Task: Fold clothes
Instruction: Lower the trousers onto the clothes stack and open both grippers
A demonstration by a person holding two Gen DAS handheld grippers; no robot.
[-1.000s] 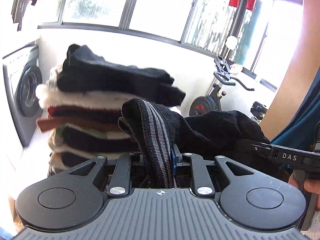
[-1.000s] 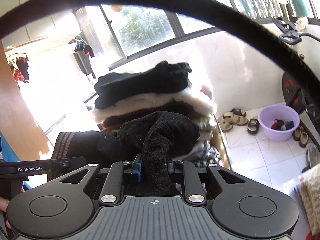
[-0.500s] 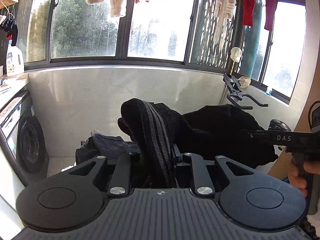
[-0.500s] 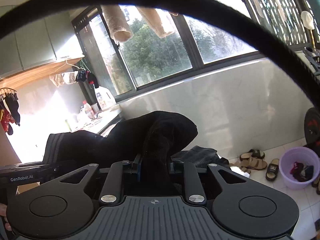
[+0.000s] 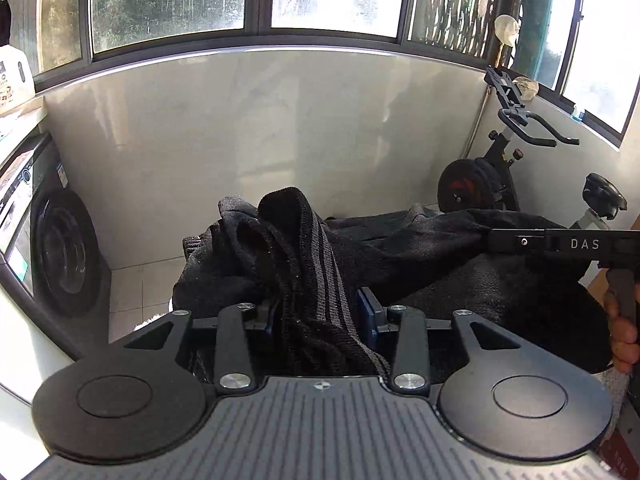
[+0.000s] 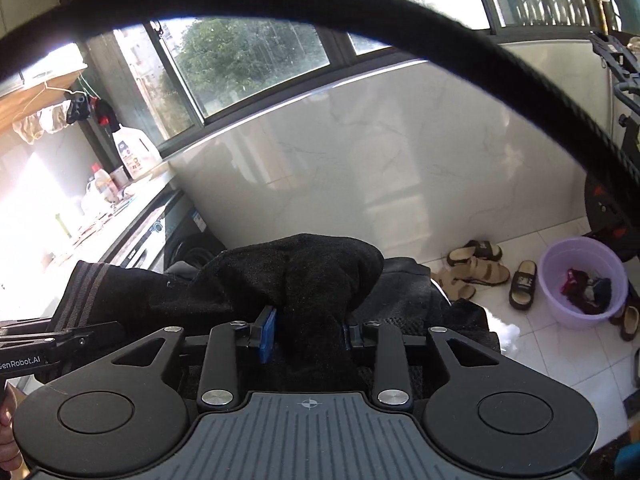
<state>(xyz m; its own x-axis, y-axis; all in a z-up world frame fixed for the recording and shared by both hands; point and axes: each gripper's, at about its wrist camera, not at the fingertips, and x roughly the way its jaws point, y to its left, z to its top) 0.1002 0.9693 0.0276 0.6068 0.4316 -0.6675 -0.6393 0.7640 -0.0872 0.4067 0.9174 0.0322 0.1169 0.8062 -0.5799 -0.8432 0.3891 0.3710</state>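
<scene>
A black knit garment with grey stripes [image 5: 308, 264] is bunched between the jaws of my left gripper [image 5: 320, 316], which is shut on it. The same black garment [image 6: 312, 276] is gripped by my right gripper [image 6: 308, 332], also shut on it. The cloth stretches between the two grippers. The right gripper shows at the right of the left wrist view [image 5: 560, 244]; the left gripper shows at the left of the right wrist view [image 6: 44, 344]. Another dark garment [image 6: 416, 292] lies below and behind. What supports it is hidden.
A washing machine [image 5: 52, 248] stands at left under a counter with a detergent bottle [image 6: 134, 152]. An exercise bike [image 5: 500, 168] stands at right. A purple basin [image 6: 580, 280] and sandals [image 6: 476, 268] sit on the tiled floor. A black cable [image 6: 360, 24] arcs across the right view.
Both grippers rose with the black garment above the tall stack of folded clothes, which has dropped out of view, then tilted down a little. Both stayed shut.
</scene>
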